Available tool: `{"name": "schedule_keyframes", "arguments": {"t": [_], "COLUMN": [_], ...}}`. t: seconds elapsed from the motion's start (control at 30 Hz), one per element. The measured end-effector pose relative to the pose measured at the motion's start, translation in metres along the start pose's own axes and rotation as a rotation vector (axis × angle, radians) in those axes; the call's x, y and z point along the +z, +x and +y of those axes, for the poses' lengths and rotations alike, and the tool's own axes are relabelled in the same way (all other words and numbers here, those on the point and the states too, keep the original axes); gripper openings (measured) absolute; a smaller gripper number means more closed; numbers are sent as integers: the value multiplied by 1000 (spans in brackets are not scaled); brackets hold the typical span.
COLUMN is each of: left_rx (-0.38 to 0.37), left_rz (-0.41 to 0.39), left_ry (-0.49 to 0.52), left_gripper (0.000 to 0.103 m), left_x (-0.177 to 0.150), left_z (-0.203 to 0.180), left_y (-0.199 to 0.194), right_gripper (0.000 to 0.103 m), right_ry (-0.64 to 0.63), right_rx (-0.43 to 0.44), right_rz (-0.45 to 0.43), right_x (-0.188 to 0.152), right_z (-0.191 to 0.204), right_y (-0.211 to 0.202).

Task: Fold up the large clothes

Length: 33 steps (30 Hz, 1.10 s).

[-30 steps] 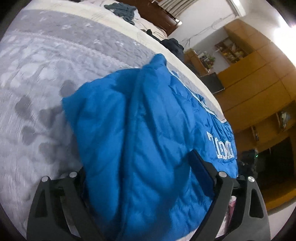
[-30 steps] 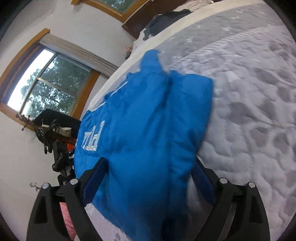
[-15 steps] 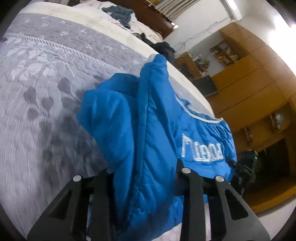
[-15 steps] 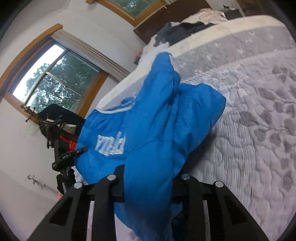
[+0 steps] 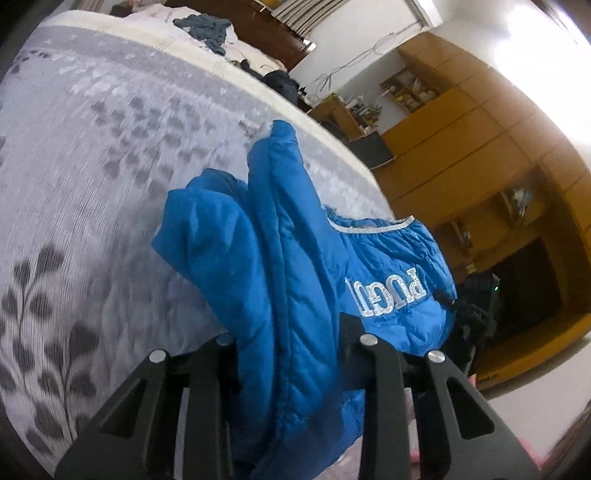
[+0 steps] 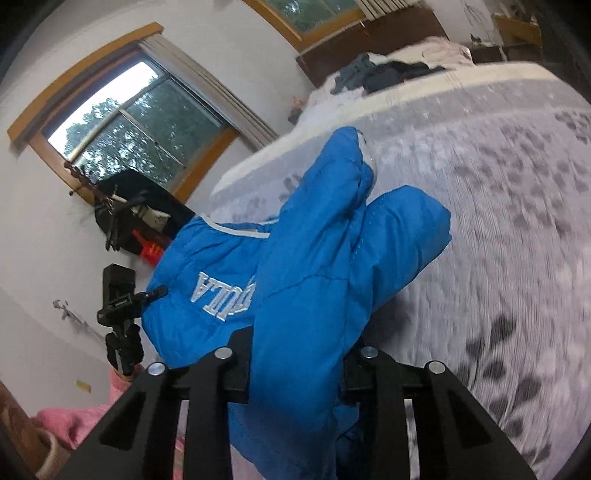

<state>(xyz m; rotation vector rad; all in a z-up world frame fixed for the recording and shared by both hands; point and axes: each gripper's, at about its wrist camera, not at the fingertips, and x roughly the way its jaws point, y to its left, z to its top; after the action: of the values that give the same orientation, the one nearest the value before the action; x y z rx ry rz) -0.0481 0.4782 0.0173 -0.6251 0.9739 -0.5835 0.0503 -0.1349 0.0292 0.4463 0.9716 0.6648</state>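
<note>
Holding the blue jacket (image 5: 295,280) bunched above the bed (image 5: 92,184), my left gripper (image 5: 291,354) and right gripper (image 6: 295,365) each pinch a padded fold, so I judge most folding remains.

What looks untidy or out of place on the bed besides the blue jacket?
Loose dark clothes lie in a rumpled heap at the far end of the bed, unfolded. The blue jacket itself is bunched, pinched by the left gripper and the right gripper. Nothing looks spilled or damaged.
</note>
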Motion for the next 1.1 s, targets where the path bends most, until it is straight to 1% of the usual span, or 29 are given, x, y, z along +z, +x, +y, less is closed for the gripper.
{"name": "schedule_keyframes", "arguments": {"t": [0.07,0.1,0.13,0.17,0.23,0.3,0.37,0.5,0.53,0.57,0.6,0.67,0.77,0.83,0.87,0.9,0.97,1.0,1.07,1.1], "left_rx": [27,49,54,46,32,21,20,51,56,62,71,85,126,171,204,239,247,238,246,257], "left_rz": [12,11,7,6,3,-2,-9,-7,-1,4,7,-6,-49,-98,-125,-164,-201,-203,-182,-157], "left_ry": [-9,-18,-36,-47,-74,-85,-72,-41,-43,-47,-51,-51,-41,-21,4,49,124,167,221,253], "left_gripper": [29,32,35,37,47,54,55,58,58,58,58,57,58,59,59,59,65,69,71,71], "left_x": [-11,-17,-22,-25,-29,-32,-32,-23,-22,-21,-19,-19,-18,-14,-13,-11,-11,-10,-11,-12], "left_z": [13,20,30,37,51,61,62,55,54,52,50,49,43,30,23,9,-15,-29,-48,-57], "left_y": [7,11,14,15,21,29,33,36,35,34,29,18,-7,-22,-29,-37,-44,-43,-35,-25], "right_gripper": [31,31,32,33,37,41,43,48,52,57,58,60,63,63,63,63,63,63,63,63], "right_ry": [27,51,79,99,151,170,189,203,193,177,166,135,79,34,0,-17,-75,-110,-153,-166], "right_rx": [-15,-25,-23,-16,-4,-9,2,15,1,-33,-52,-114,-220,-264,-263,-257,-236,-226,-232,-240], "right_rz": [22,31,36,39,51,57,57,48,46,37,31,11,-49,-74,-81,-82,-76,-62,-20,5], "right_x": [-8,-13,-16,-19,-24,-28,-31,-34,-35,-34,-37,-36,-34,-31,-29,-28,-24,-22,-16,-14], "right_z": [-9,-17,-26,-33,-52,-60,-69,-76,-74,-70,-70,-62,-44,-30,-19,-11,12,23,37,43], "right_y": [6,11,15,18,26,33,38,41,40,36,31,19,-8,-20,-25,-26,-23,-19,-4,7]}}
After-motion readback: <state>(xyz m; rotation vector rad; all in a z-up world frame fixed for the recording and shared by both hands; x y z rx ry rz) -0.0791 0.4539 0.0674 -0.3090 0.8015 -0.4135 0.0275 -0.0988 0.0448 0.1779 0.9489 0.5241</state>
